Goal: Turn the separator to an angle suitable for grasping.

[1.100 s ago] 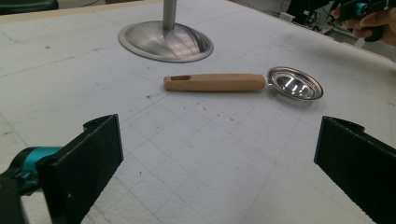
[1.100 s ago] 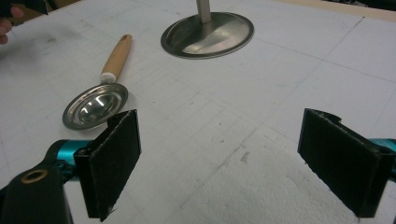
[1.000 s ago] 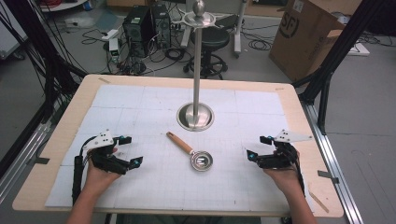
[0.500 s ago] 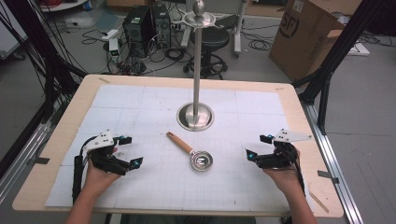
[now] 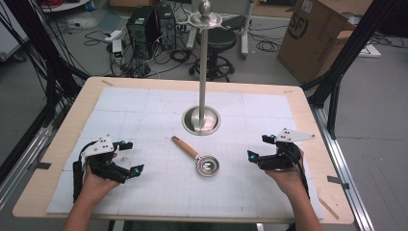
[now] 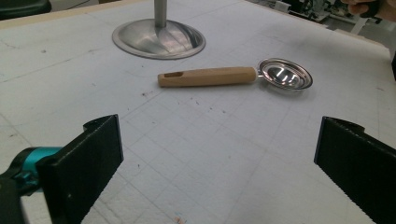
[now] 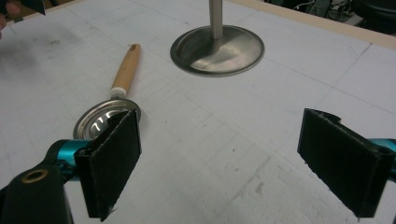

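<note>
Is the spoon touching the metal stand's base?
Apart. The left gripper view shows bare mat between the spoon handle and the stand base; the high view shows the same gap.

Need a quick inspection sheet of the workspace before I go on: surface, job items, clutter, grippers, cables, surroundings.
Surface: white gridded mat on a wooden table, lightly speckled with marks.
Job's things: wooden-handled scoop lying flat mid-mat, metal bowl toward the person; steel stand upright behind it, apart from it.
Clutter: one small speck near the left gripper; a thin stick at the table's right front edge.
Grippers: left gripper and right gripper both open, empty, either side of the scoop.
Cables: black cable along the left hand; floor cables behind the table.
Surroundings: computer tower, stool, cardboard box.
</note>
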